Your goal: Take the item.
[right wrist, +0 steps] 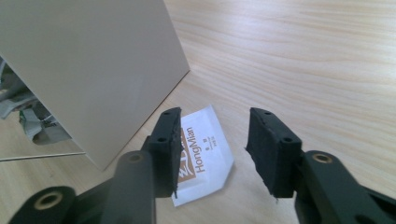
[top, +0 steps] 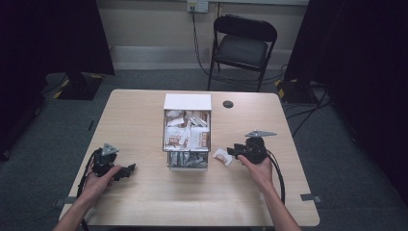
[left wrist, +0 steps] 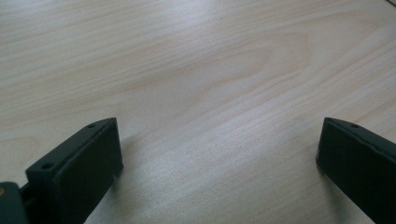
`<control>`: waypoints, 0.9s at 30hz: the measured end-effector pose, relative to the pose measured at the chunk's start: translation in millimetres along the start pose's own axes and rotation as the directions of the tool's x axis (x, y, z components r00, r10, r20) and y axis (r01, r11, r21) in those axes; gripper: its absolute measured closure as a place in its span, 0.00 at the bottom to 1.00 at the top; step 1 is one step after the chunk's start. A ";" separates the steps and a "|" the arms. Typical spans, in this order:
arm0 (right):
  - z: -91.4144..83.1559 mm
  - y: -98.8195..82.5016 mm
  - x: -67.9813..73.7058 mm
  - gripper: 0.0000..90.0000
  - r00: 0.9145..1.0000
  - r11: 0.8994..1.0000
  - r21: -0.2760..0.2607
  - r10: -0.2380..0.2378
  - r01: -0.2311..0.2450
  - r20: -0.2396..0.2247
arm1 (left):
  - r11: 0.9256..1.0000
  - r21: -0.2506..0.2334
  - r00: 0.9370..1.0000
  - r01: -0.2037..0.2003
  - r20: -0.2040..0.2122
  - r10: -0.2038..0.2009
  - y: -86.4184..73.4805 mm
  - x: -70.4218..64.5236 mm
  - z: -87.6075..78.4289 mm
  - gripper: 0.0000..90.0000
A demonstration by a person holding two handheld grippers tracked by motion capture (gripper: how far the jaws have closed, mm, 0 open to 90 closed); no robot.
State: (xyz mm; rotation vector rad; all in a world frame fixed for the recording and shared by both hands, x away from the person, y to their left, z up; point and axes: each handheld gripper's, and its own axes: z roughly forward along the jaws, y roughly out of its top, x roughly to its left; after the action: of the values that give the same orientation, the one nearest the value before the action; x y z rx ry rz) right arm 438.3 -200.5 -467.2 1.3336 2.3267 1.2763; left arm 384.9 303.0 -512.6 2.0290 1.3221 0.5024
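Observation:
A small white packet (top: 222, 157) printed with brown lettering lies flat on the wooden table, just right of the white drawer box (top: 187, 102). My right gripper (top: 232, 151) hovers low over it, open. In the right gripper view the packet (right wrist: 205, 154) lies on the wood beneath the gap, its left edge tucked under the left jaw, and neither pad presses on it. The box's white side wall (right wrist: 93, 60) stands close on the left. Both of the box's drawers (top: 186, 134) are pulled out, holding several similar packets. At the table's front left, my left gripper (top: 129, 169) is open over bare wood (left wrist: 219, 122).
A black round cap (top: 228, 104) sits in the tabletop behind the box on the right. A black folding chair (top: 243, 45) stands beyond the far edge. Cables trail from both grippers toward the near edge of the table (top: 144, 202).

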 end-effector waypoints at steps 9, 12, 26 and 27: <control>-21.2 1.7 4.9 0.50 1.000 1.000 -0.024 0.007 -0.006 0.023 | 1.000 0.000 1.000 -0.001 -0.001 0.001 0.0 0.0 0.0 0.00; -31.3 -0.1 8.0 0.46 0.999 1.000 -0.025 -0.003 0.004 0.033 | 1.000 0.001 1.000 -0.003 0.000 0.003 0.0 0.2 -0.2 0.00; -77.8 -28.9 -4.8 0.28 0.991 0.998 -0.040 0.043 -0.038 0.126 | 1.000 0.002 1.000 -0.005 0.001 0.005 0.0 0.3 -0.2 0.00; -79.8 -30.8 -5.9 0.26 0.990 0.998 -0.039 0.050 -0.045 0.134 | 1.000 0.002 1.000 -0.004 0.000 0.004 0.0 0.3 -0.2 0.00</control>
State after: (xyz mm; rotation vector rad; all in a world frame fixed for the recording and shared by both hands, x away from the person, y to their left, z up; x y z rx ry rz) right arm 381.3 -259.5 -442.2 1.4248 2.1844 1.1946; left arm 384.9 303.3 -512.5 2.0335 1.3192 0.5035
